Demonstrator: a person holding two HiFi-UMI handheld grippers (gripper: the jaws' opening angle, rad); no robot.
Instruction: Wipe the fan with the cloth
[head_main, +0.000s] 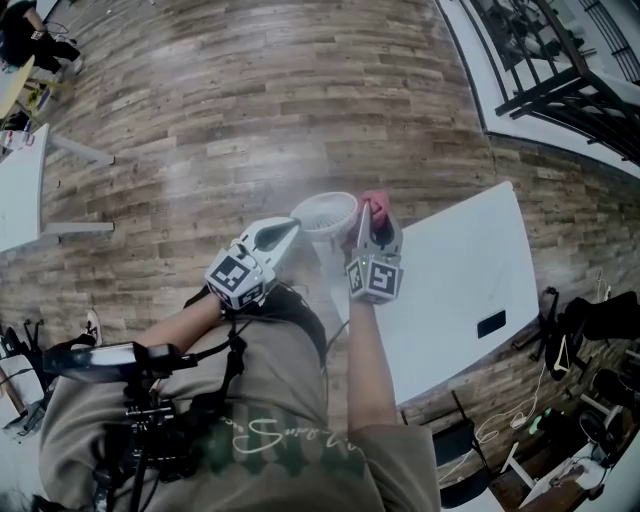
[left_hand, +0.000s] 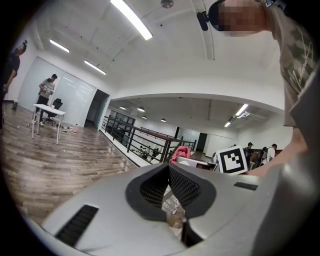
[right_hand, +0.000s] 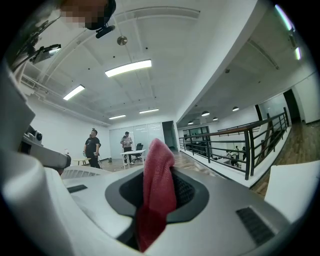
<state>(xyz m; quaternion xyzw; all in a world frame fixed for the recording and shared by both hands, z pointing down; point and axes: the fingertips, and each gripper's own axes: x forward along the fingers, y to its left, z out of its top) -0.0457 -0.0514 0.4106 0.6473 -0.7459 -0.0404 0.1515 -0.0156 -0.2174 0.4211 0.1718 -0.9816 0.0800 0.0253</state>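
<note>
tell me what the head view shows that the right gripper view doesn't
Head view only: the white fan with its whole round grille, and the marker cubes on the tongs. Right gripper view only: ceiling lights and two people standing by a far desk. Both: the red cloth pinched in the right tongs, and the black railing.

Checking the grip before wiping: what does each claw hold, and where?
Right claw pinches the red fuzzy cloth mid-length, its end poking out; left claw is shut on nothing.
</note>
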